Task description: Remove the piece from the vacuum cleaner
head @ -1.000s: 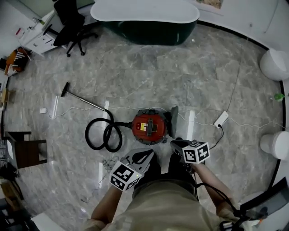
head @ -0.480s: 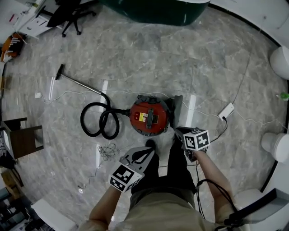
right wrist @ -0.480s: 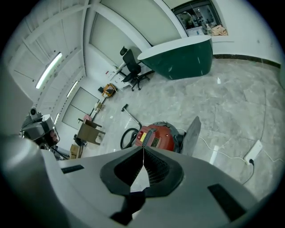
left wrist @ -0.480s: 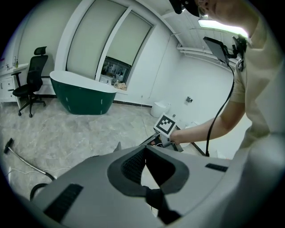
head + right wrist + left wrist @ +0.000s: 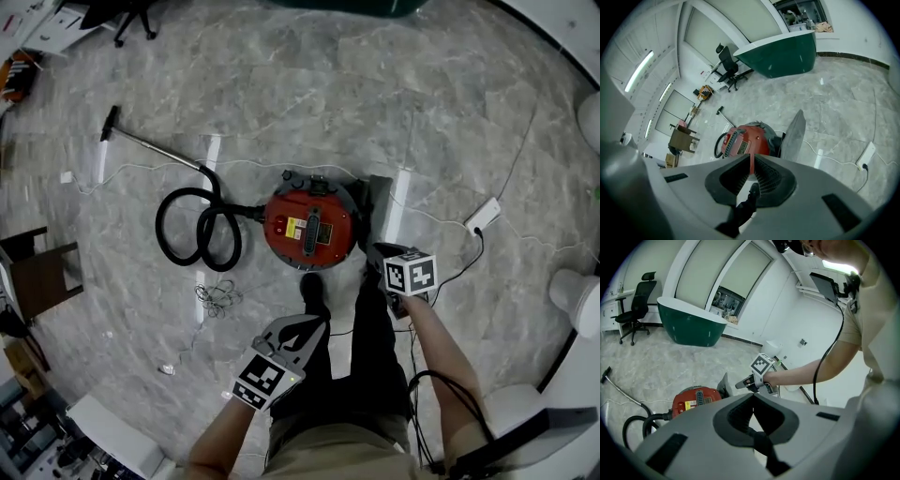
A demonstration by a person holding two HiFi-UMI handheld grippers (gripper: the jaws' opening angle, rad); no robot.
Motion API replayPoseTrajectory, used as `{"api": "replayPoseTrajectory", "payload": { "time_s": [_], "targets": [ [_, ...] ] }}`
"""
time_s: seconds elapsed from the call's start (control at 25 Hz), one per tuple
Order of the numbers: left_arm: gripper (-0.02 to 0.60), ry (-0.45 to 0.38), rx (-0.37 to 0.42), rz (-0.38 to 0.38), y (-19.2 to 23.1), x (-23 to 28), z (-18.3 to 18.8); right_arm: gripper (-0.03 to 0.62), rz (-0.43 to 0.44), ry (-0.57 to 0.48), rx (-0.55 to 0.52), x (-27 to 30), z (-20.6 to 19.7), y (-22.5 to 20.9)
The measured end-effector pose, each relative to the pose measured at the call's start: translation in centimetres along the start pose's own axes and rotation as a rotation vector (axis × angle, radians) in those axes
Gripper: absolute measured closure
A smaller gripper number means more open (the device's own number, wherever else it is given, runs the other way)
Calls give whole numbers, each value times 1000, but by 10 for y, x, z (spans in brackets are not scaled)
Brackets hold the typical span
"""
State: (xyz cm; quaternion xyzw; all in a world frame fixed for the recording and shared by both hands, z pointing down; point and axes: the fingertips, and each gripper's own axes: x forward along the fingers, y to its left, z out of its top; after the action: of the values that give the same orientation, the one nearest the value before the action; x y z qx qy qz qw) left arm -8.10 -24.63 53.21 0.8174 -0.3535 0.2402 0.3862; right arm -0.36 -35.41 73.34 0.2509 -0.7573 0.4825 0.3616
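**Operator:** State the position of the vacuum cleaner.

**Technician:** The vacuum cleaner point(image 5: 309, 228), a round red canister on a dark base, stands on the grey marble floor point(image 5: 422, 112), just ahead of the person's shoe point(image 5: 314, 289). Its black hose point(image 5: 197, 230) lies coiled in two loops at the canister's left. The wand point(image 5: 155, 147) runs from the coil toward the upper left of the head view.

**Operator:** Where is the piece?

**Technician:** A grey flat panel point(image 5: 380, 202) stands on edge just beside the canister's right flank. Whether it is fastened to the base cannot be told.

**Operator:** Condition of the left tongs?

**Technician:** The left tongs point(image 5: 753, 395) are closed tip to tip, with nothing between them. They sit low over the person's left leg, near the shoe and short of the canister.

**Operator:** Condition of the right tongs?

**Technician:** The right tongs point(image 5: 751, 155) are likewise closed and empty. They point steeply down toward the canister's right side, near the grey panel, and touch neither.

**Operator:** Other items in range?

**Technician:** A white power strip point(image 5: 485, 216) lies on the floor to the right of the panel, with a white cable running from it. A dark-green counter point(image 5: 693, 326) with a white top and a black office chair point(image 5: 635, 305) stand at the far end of the room.
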Motion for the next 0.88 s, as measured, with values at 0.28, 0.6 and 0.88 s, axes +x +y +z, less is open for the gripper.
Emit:
{"api": "replayPoseTrajectory", "payload": {
  "time_s": [0.28,0.6,0.88],
  "targets": [
    [577,-8,-31,9,21,17,-25,374,-80,-6,26,34,-4,-30],
    [577,5,-44,-5,28,48,-48,370,-163,21,48,60,-18,-74],
    [577,66,-79,-27,18,61,-90,370,-202,49,32,93,-20,-92]
  ]
}}
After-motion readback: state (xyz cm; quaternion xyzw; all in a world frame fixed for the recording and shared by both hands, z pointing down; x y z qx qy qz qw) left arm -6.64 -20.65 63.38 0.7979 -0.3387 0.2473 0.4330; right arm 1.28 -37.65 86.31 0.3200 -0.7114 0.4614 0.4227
